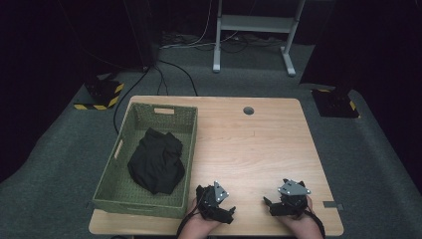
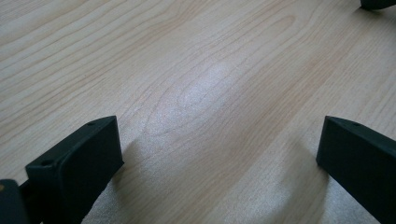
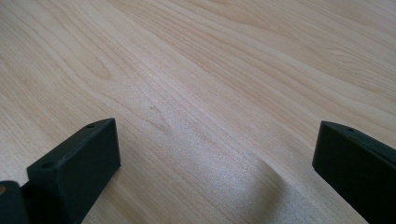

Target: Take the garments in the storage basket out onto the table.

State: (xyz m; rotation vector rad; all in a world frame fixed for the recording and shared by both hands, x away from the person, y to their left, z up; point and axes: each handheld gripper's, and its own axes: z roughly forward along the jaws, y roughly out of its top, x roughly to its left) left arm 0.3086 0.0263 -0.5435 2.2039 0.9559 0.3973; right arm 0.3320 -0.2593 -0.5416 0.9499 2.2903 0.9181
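**Both claws rest open on bare wood, black cloth in the basket**

Pale wood grain runs across the tabletop [image 1: 259, 144], which stands on grey carpet in a dark room. At the near edge, the person's two hands hold the claws low over the wood. The left claw [image 1: 230, 211] sits just right of the basket's near corner, its jaws wide apart with nothing between them. The right claw [image 1: 268, 204] lies near it, toward the right side, jaws likewise spread over bare wood. Farther back on the left, a green woven basket [image 1: 113, 169] holds a crumpled black garment [image 1: 157, 162], well apart from both claws. Beyond it, a round hole [image 1: 248, 110] marks the far edge, and a white frame [image 1: 254, 25] stands on the floor behind.
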